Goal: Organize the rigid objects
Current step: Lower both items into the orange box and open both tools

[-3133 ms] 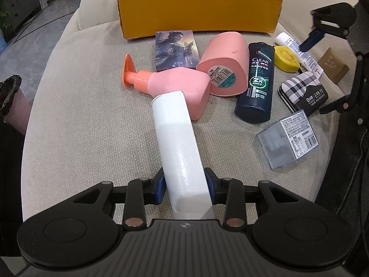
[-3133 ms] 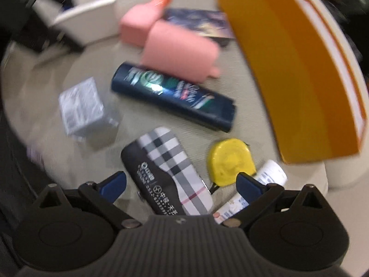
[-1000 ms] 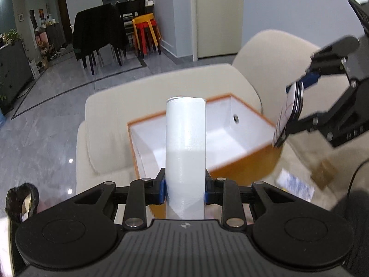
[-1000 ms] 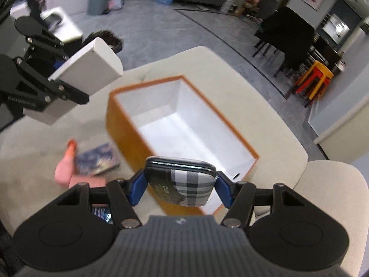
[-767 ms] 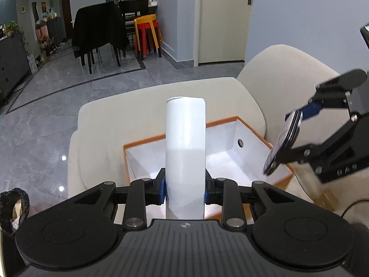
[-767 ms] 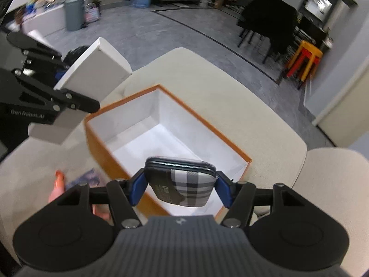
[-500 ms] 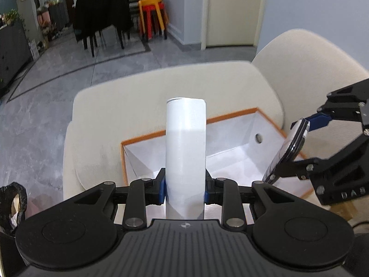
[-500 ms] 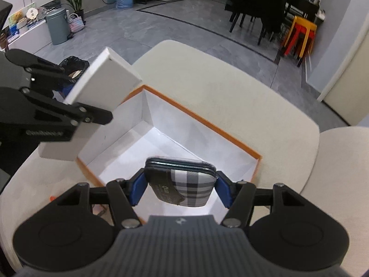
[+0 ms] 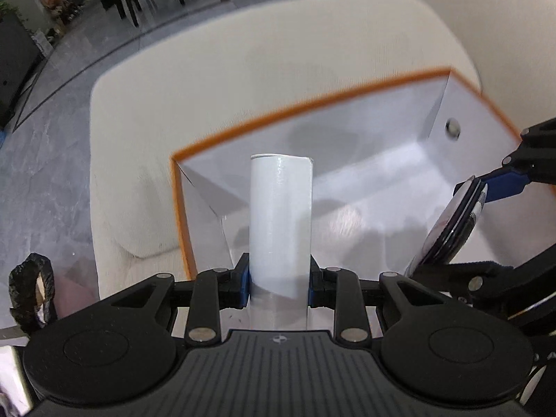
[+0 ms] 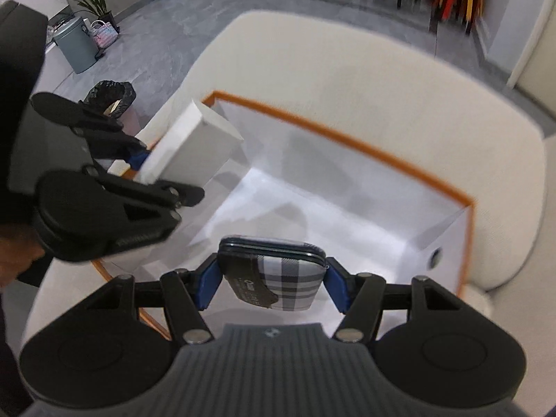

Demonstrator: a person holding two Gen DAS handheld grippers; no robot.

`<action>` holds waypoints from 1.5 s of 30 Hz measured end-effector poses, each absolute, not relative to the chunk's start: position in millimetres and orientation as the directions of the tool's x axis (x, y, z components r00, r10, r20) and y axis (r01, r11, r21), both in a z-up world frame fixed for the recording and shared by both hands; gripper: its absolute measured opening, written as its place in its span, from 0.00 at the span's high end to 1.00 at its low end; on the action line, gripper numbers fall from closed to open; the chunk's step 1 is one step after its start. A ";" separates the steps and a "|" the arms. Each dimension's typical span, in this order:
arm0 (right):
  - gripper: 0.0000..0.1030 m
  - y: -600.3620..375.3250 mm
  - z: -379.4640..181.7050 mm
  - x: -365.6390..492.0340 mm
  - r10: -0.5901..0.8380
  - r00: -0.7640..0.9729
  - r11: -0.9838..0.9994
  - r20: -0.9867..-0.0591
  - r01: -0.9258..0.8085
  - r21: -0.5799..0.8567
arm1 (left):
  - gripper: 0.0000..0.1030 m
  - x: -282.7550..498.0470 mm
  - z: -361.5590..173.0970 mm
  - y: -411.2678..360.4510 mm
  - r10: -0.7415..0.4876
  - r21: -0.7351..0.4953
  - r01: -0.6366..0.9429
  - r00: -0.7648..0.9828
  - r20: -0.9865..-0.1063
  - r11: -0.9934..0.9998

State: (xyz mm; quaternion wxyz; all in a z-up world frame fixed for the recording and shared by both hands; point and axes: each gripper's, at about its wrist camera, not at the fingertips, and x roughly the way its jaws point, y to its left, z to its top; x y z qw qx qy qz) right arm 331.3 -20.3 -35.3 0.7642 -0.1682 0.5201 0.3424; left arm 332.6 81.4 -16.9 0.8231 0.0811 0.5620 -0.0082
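Left wrist view: the left gripper [image 9: 279, 283] is clamped tight on a long white box [image 9: 280, 222], which sticks straight out ahead of it, with blue pads pressing on both narrow sides. Beyond the white box lies an open storage box [image 9: 299, 107] with an orange rim and a white inside. It rests on a cream sofa cushion [image 9: 215, 59]. The inside that shows looks empty. At the right edge, the right gripper [image 9: 462, 222] holds a flat case [image 9: 448, 224] on edge above the storage box.

Right wrist view: the right gripper [image 10: 272, 278] is partly open and closed on the checked case [image 10: 278, 278], gripped by its 2 short ends. The case hangs over the right half of the storage box [image 10: 347, 139]. On the left, the left gripper [image 10: 139, 170] tilts the white box [image 10: 194, 146] over the left corner of the rim. A black bag [image 10: 111, 95] and a grey bin [image 10: 78, 48] stand on the floor behind.

The step in hand appears to be lowering both things into the storage box. To do it well, each should probably go low, close to the white floor, before the gripper lets go, so nothing drops or bounces. The white box seems best laid along the left wall, clear of the orange rim. The case would fit flat on the right, leaving space between the 2 for later items. Keeping the 2 grippers apart avoids a knock.
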 end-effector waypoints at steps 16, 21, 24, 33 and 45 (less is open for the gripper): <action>0.39 -6.5 -74.5 340.5 0.364 0.035 0.769 -0.931 -0.576 0.279 | 0.68 351.9 -40.1 81.1 0.137 0.165 0.067 0.306 -0.942 0.984; 0.39 -0.4 -77.2 327.9 0.337 0.073 0.762 -0.939 -0.606 0.227 | 0.65 352.5 -41.7 77.5 0.159 0.190 0.078 0.296 -0.942 0.979; 0.39 3.5 -84.8 324.4 0.337 0.065 0.765 -0.939 -0.601 0.232 | 0.65 352.0 -42.2 75.8 0.165 0.194 0.071 0.297 -0.940 0.978; 0.26 -8.9 -82.5 323.1 0.338 0.093 0.788 -0.937 -0.572 0.228 | 0.64 348.6 -35.6 76.6 0.162 0.194 0.069 0.320 -0.933 0.979; 0.25 -4.9 -62.2 317.3 0.315 0.140 0.786 -0.938 -0.594 0.175 | 0.64 338.5 -14.8 77.9 0.171 0.205 0.069 0.337 -0.926 0.976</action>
